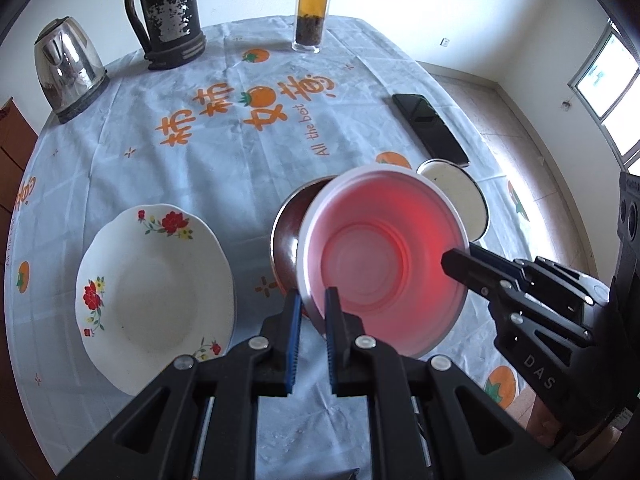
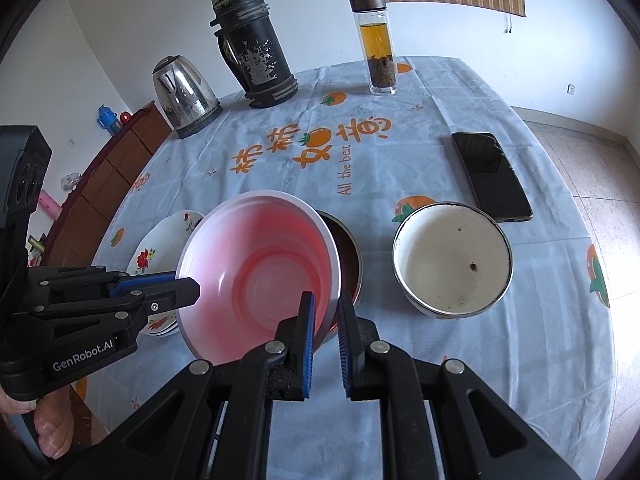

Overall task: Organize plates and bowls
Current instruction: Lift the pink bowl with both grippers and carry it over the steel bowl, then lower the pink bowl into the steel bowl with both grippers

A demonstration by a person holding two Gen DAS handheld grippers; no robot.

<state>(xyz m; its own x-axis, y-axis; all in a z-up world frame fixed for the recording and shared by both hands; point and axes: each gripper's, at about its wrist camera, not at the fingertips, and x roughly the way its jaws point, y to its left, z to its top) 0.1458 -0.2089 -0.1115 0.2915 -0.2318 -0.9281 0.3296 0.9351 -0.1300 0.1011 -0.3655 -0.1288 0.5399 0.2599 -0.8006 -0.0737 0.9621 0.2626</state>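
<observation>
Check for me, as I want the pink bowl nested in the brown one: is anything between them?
Nothing visible. The pink bowl, gripped at its rim by the left gripper and right gripper, tilts over the brown bowl, whose visible part is empty; the rest is hidden. The white bowl sits aside.

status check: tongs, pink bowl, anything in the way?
Both tongs, left and right, shut on pink bowl rim, opposite sides. Bowl tilted above dark bowl. Floral plate and white bowl flank it.
</observation>
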